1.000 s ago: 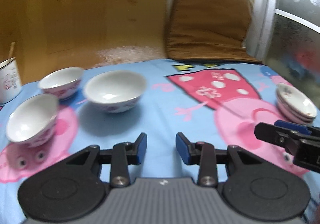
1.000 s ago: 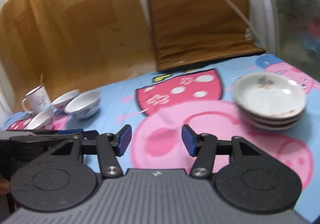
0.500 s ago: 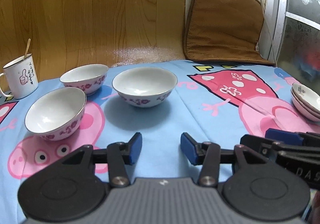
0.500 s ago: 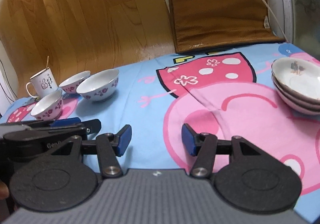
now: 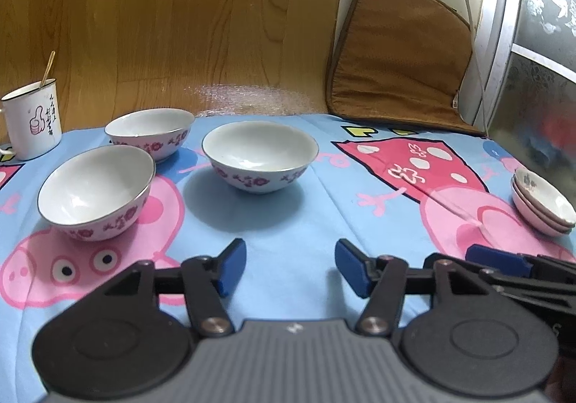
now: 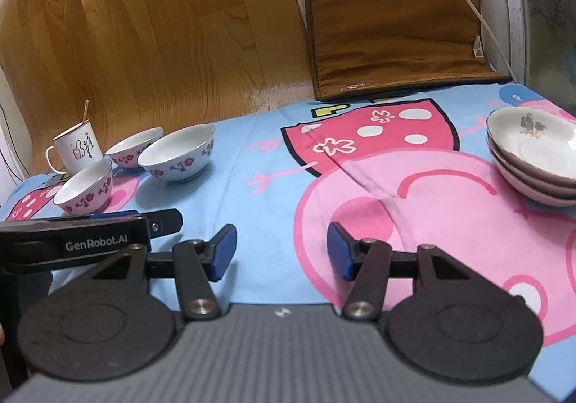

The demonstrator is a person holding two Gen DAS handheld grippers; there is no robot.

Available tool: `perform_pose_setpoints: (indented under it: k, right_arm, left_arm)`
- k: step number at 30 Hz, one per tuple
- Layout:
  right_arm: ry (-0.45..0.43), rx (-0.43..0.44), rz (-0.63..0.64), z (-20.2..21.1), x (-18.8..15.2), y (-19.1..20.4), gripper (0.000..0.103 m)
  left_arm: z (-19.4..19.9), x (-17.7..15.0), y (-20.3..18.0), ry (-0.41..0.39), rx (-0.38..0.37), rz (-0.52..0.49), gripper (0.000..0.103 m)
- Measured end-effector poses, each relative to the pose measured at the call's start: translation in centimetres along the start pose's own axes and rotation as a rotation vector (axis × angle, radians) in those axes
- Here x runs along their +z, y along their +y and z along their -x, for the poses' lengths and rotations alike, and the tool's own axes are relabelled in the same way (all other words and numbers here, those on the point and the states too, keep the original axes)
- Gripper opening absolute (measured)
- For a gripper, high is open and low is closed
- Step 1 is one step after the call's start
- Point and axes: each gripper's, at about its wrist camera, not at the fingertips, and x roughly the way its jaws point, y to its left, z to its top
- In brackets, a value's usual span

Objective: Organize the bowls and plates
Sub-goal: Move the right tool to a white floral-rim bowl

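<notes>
Three white bowls with purple flower bands stand on the blue cartoon cloth: a near-left bowl (image 5: pixel 95 190), a far-left bowl (image 5: pixel 149 133) and a middle bowl (image 5: pixel 260 155). A stack of three shallow plates (image 6: pixel 536 154) sits at the right; in the left wrist view the stack (image 5: pixel 541 201) is small at the right edge. My left gripper (image 5: pixel 290 266) hovers low in front of the middle bowl, jaws opening, nothing between them. My right gripper (image 6: pixel 281 251) stands open and empty, left of and nearer than the plates.
A white enamel mug (image 5: pixel 32 120) with a spoon stands behind the bowls at the left. A wood-grain panel (image 6: pixel 162 25) and a brown cushion (image 6: pixel 392 14) lean against the back wall. A white cable (image 6: pixel 468 7) runs down over the cushion.
The left gripper's jaws have spread wider. The left view has swung right, so the bowls sit further right in it. The right view swung left early, shifting the plates to its right edge, then held still.
</notes>
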Motion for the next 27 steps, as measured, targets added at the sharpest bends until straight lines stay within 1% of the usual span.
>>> perform_pose_setpoints:
  k: [4,10,15,27]
  right_arm:
    - [0.000,-0.007,0.011,-0.05,-0.05,0.15,0.059]
    - [0.000,-0.012,0.022,-0.13,-0.09,0.25,0.060]
    - [0.001,-0.013,0.027,-0.17,-0.09,0.27,0.060]
    - [0.010,-0.035,0.068,-0.33,-0.10,0.78,0.061]
  left_arm:
    - [0.06,-0.08,0.00,-0.003,0.005,0.003,0.059]
    - [0.12,-0.12,0.61,-0.014,-0.003,0.044,0.060]
    - [0.13,-0.05,0.65,-0.013,-0.015,0.050,0.063]
    - [0.26,0.04,0.91,-0.008,0.017,0.060,0.066]
